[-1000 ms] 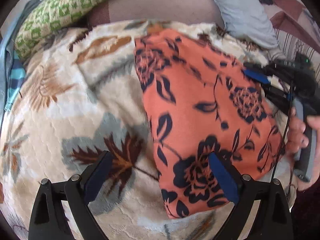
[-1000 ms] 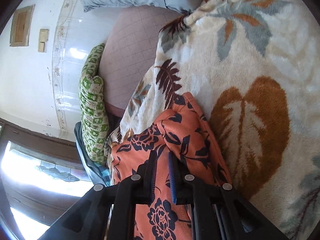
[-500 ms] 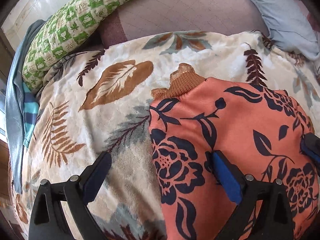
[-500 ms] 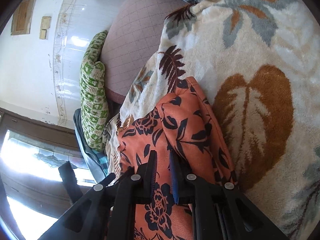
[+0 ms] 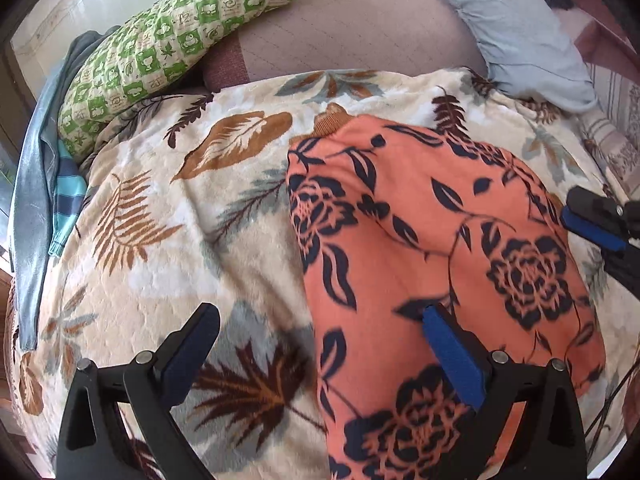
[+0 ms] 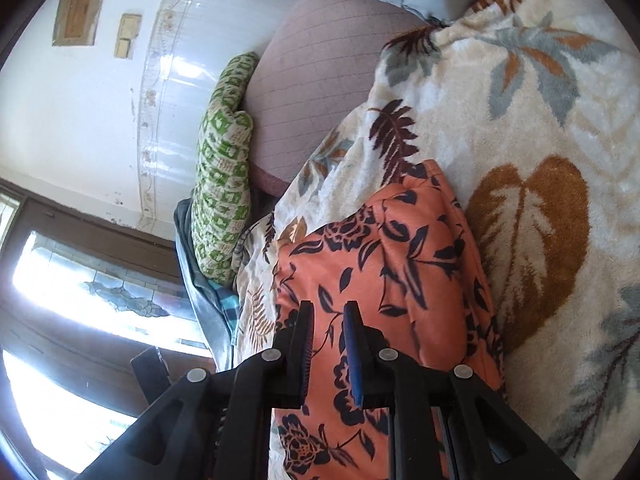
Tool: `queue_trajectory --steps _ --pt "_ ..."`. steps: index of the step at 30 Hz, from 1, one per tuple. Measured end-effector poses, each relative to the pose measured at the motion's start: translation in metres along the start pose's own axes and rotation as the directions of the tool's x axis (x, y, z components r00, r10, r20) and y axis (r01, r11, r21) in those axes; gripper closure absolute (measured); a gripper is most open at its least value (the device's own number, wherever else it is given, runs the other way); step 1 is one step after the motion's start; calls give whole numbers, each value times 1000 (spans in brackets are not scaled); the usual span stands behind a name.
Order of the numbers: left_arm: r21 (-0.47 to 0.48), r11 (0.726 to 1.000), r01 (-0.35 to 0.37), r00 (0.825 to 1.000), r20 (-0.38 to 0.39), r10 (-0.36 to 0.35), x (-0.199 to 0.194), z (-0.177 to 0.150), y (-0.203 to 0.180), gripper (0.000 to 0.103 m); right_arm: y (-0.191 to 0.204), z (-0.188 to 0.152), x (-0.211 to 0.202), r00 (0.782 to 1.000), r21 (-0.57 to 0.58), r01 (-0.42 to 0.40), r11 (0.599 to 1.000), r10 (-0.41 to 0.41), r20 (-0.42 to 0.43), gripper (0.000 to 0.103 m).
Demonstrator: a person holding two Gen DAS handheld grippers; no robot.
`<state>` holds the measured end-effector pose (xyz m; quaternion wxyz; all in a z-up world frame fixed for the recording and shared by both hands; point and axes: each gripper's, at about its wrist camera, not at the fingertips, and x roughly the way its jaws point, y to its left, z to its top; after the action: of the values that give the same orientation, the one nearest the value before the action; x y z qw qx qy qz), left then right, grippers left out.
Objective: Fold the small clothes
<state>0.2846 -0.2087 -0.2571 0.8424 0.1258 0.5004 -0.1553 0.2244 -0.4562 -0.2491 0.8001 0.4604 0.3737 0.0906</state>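
Since the earlier frame, the left gripper (image 5: 320, 344) has drawn back, so more of the leaf-print blanket (image 5: 168, 240) and the green checked pillow (image 5: 172, 40) on the far left shows. Its jaws stand wide apart and released, straddling the left edge of the orange floral garment (image 5: 440, 248). That garment lies flat on the blanket, long axis running near to far, ribbed collar at the far end. At right, the right gripper (image 6: 328, 316) has lifted; its jaws are opening, a narrow gap showing, no cloth pinched. The left gripper appears nearer the left edge.
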Motion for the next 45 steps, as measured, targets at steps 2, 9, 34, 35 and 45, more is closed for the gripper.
queue_trajectory --steps 2,9,34,35,45 --pt "11 1000 -15 1000 -6 15 -1 -15 -1 1 5 -9 0 999 -26 36 999 -36 -28 85" --pt "41 999 -25 999 -46 27 22 -34 -4 0 -12 -29 9 968 -29 203 979 -205 -145 87" --pt "99 993 -59 995 -71 66 -6 -80 -9 0 -56 -72 -11 963 214 212 954 -166 -213 88" --pt "103 993 -60 995 -70 68 -9 -79 -9 0 -58 -72 -11 965 221 208 953 -163 -205 88" --pt "-79 994 74 991 -107 -82 -6 -82 16 0 -54 -75 -5 966 167 229 959 -202 -162 88"
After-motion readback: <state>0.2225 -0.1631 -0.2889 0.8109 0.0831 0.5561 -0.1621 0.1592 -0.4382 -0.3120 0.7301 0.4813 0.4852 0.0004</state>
